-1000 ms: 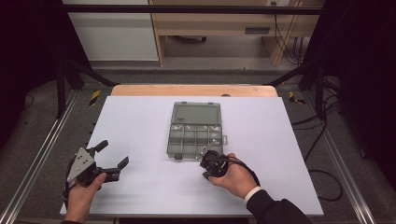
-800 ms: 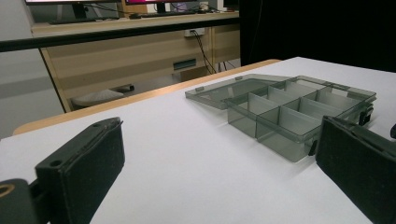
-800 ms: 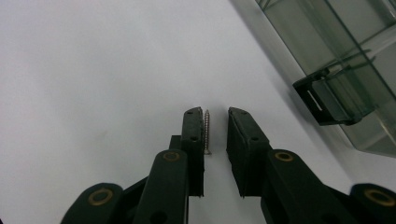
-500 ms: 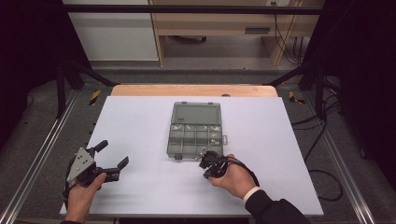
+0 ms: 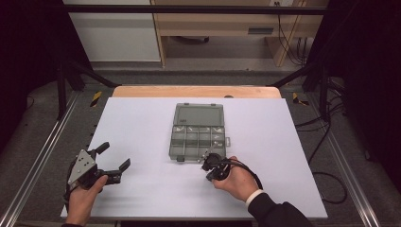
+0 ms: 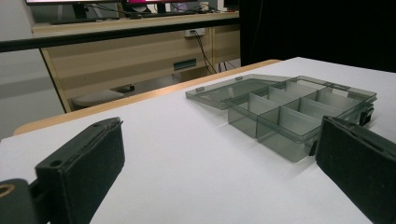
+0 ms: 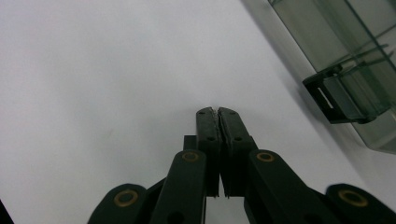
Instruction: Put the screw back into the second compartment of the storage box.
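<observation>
A lab: framed white table (image 5: 142, 123), trailing cables (image 5: 326, 137), wooden bench (image 5: 213, 23) behind.

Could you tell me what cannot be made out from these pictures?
- Small parts in the box: too small in the high view; through its tinted walls, the left gripper view shows none.
- Whether the right gripper pinches something tiny: its shut jaws hide it.
- Box's far end, right gripper view: cut off by the edge.

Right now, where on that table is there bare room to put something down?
The table is bare left of the box, up to the left gripper, and right of the box to the edge. The strip beyond the box is free too. It is crowded at the box's near right corner, where the right gripper sits.
</observation>
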`<move>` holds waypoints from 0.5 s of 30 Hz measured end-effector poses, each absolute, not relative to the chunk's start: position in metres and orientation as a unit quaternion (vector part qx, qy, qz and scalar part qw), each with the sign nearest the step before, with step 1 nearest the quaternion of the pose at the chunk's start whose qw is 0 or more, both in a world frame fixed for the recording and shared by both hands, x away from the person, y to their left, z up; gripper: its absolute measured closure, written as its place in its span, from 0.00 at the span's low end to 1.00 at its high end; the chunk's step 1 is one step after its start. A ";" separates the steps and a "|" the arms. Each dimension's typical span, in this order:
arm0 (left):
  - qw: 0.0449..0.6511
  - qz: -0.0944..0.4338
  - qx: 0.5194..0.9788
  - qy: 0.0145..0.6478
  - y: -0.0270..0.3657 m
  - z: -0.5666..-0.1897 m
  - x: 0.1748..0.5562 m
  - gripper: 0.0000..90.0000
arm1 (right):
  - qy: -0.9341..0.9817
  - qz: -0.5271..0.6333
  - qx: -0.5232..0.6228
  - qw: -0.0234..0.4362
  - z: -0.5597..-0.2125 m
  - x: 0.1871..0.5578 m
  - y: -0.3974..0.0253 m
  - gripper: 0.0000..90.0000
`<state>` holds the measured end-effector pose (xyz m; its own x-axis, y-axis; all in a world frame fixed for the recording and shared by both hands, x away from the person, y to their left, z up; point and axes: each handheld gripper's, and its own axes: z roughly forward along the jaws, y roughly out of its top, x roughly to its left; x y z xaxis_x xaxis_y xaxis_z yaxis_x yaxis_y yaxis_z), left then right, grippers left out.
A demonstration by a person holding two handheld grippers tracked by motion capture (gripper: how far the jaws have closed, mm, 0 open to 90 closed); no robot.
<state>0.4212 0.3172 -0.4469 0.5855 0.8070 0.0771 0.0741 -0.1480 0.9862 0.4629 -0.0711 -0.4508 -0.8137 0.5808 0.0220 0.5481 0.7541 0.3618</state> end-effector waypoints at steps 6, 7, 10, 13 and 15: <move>0.568 0.323 0.685 0.322 0.318 -0.447 0.421 0.01 | 0.934 0.180 0.305 0.044 -0.450 0.463 -0.071 0.98; 0.568 0.323 0.685 0.322 0.318 -0.447 0.421 0.01 | 0.934 0.181 0.306 0.044 -0.450 0.463 -0.071 0.98; 0.568 0.322 0.686 0.321 0.317 -0.447 0.421 0.01 | 0.935 0.188 0.298 0.047 -0.449 0.464 -0.072 0.98; 0.568 0.323 0.685 0.321 0.317 -0.447 0.421 0.01 | 0.931 0.194 0.306 0.049 -0.445 0.464 -0.074 0.98; 0.568 0.323 0.685 0.322 0.318 -0.447 0.421 0.01 | 0.929 0.199 0.306 0.053 -0.442 0.465 -0.076 0.98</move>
<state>0.4212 0.3175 -0.4468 0.5848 0.8075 0.0772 0.0739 -0.1478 0.9862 0.4654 -0.0757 -0.4421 -0.8067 0.5906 0.0228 0.5483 0.7334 0.4020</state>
